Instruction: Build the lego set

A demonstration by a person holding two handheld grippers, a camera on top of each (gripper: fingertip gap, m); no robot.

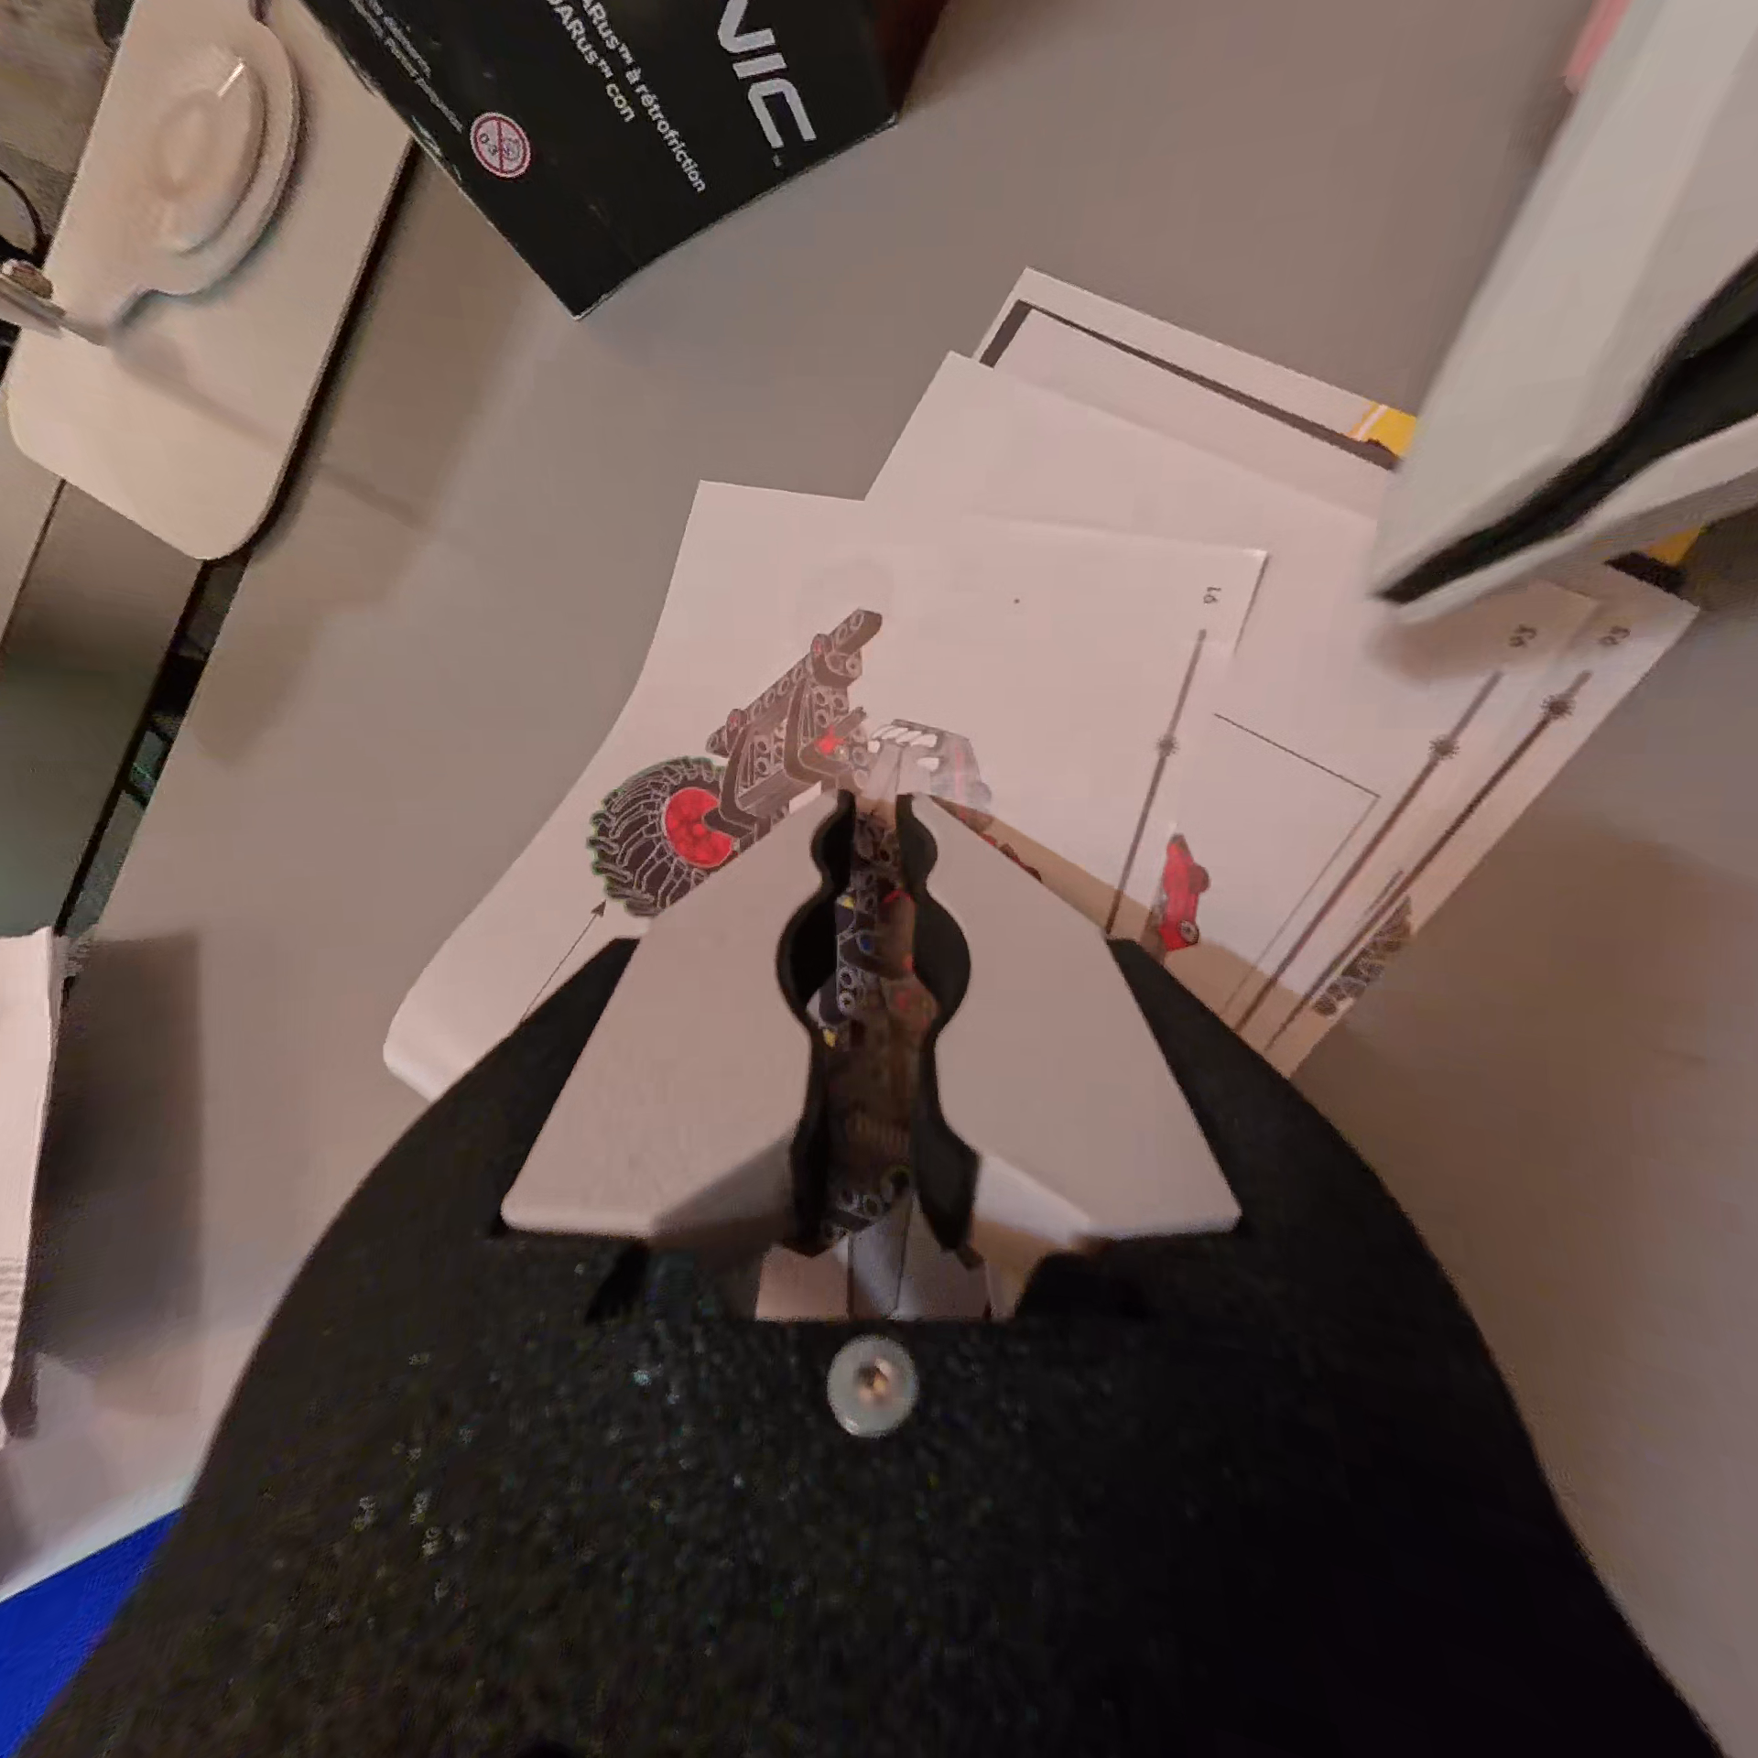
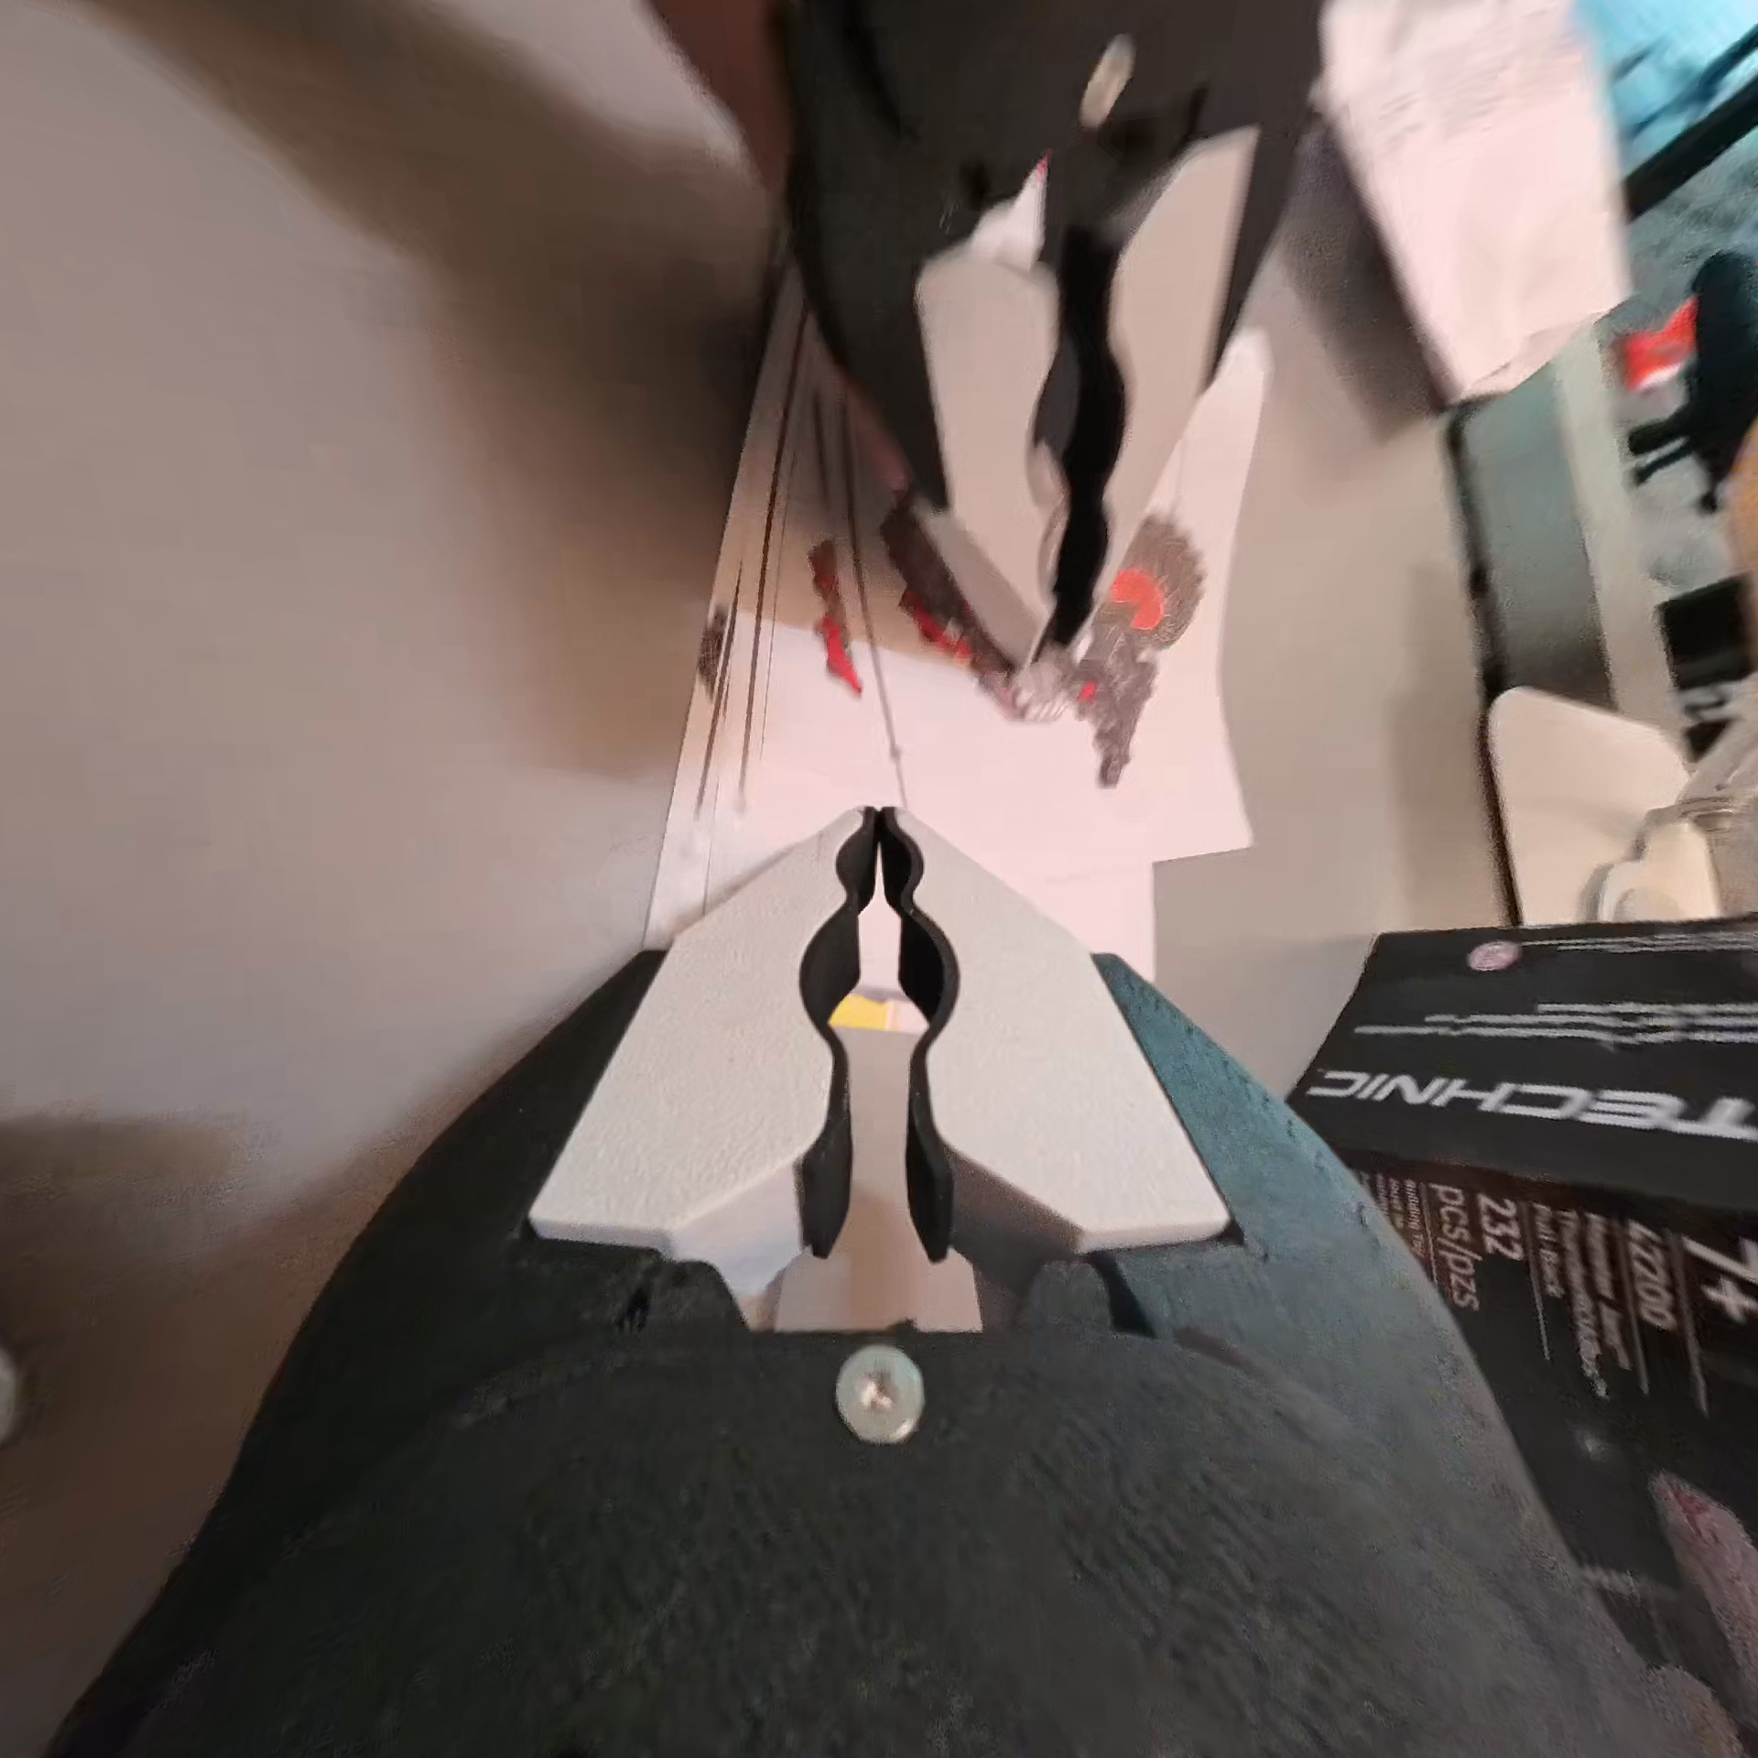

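The instruction booklet (image 1: 1046,590) lies open on the grey table (image 1: 428,590), its pages fanned out, with a printed drawing of a dark model with a red-hubbed wheel. My left gripper (image 1: 873,804) is shut on one printed page (image 1: 870,951), which stands edge-on between the pads. In the right wrist view the left gripper (image 2: 1061,628) comes down from above onto the booklet (image 2: 999,780), blurred. My right gripper (image 2: 877,813) is shut with its tips touching, low over the booklet's near edge. It also shows blurred at the upper right of the left wrist view (image 1: 1408,585).
The black set box (image 1: 609,124) stands beyond the booklet; it also shows at the right of the right wrist view (image 2: 1522,1094). A white moulded tray-like object (image 1: 171,285) lies at the far left. White paper and a blue surface (image 1: 86,1570) are at the lower left. My right fingertips sit around 9 centimetres from my left ones.
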